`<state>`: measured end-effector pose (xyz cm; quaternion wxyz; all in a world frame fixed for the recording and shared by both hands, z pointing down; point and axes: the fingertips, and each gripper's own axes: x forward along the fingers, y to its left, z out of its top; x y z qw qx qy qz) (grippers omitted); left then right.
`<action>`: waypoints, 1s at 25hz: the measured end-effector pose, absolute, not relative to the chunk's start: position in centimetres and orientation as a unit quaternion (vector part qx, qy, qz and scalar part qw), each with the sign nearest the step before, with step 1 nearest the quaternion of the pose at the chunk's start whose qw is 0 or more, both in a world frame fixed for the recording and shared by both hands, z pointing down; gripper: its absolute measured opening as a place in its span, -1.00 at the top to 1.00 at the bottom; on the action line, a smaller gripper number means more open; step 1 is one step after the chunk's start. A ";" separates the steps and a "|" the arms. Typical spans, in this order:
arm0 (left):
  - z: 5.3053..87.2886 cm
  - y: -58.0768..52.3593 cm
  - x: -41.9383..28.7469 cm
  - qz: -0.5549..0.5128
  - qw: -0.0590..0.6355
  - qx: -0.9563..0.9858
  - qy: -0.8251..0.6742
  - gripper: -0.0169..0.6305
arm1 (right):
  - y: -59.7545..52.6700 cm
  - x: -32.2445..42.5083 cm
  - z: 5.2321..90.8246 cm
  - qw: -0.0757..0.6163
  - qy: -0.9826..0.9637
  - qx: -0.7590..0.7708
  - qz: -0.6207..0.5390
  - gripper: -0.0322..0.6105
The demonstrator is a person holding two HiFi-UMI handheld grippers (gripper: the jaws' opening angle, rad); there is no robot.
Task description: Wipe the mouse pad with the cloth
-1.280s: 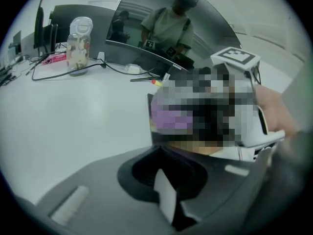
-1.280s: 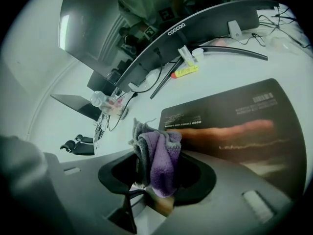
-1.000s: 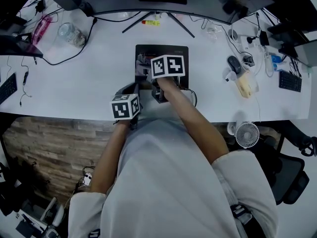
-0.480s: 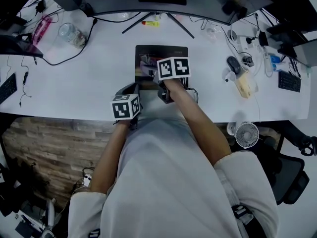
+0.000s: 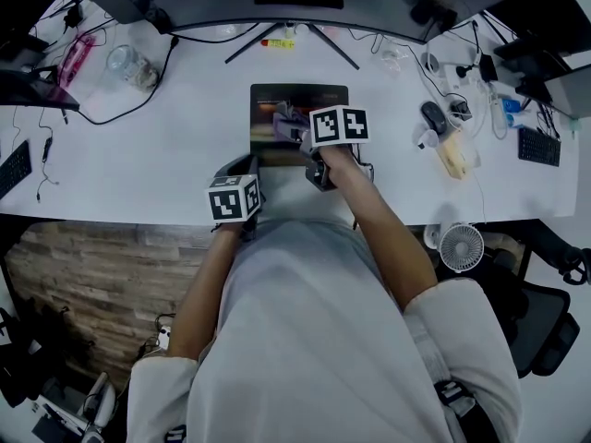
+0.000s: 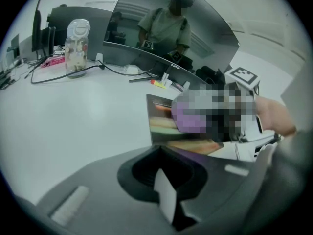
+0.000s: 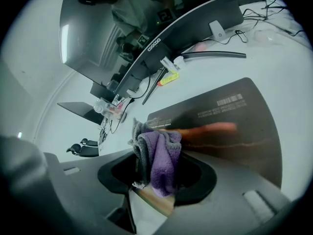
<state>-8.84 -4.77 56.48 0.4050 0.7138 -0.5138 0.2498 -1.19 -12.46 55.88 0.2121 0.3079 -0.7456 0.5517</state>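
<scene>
Where the white tabletop reaches its far left, a clear jar stands upright with a black cable running past it. A pink item lies just beyond the jar.

Left hand-held gripper: positioned at the near edge of the tabletop, just left of the mouse pad's near corner. Its jaws are together with nothing between them. It does not touch the pad.

Mouse pad: dark, rectangular, flat on the tabletop in front of the monitor stand. Orange streaks show across its surface. A yellow marker lies beyond its far edge, between the stand's legs.

Cloth: purple and grey, bunched, clamped between the jaws of the right hand-held gripper. It hangs over the pad's surface, right of centre in the head view. Firm contact with the pad cannot be confirmed.

Right of the pad, well apart from it, a dark mouse sits among cables. A small white fan shows below the tabletop's near edge at the right.
</scene>
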 end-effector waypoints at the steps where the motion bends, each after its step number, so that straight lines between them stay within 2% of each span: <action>1: 56.5 -4.8 -8.8 0.249 0.406 0.714 -0.513 0.95 | -12.5 -1.0 55.9 0.212 -0.745 0.309 0.551 0.27; 25: 56.5 -4.7 -8.8 0.251 0.403 0.715 -0.514 0.95 | -12.4 6.8 56.1 0.226 -0.730 0.340 0.548 0.21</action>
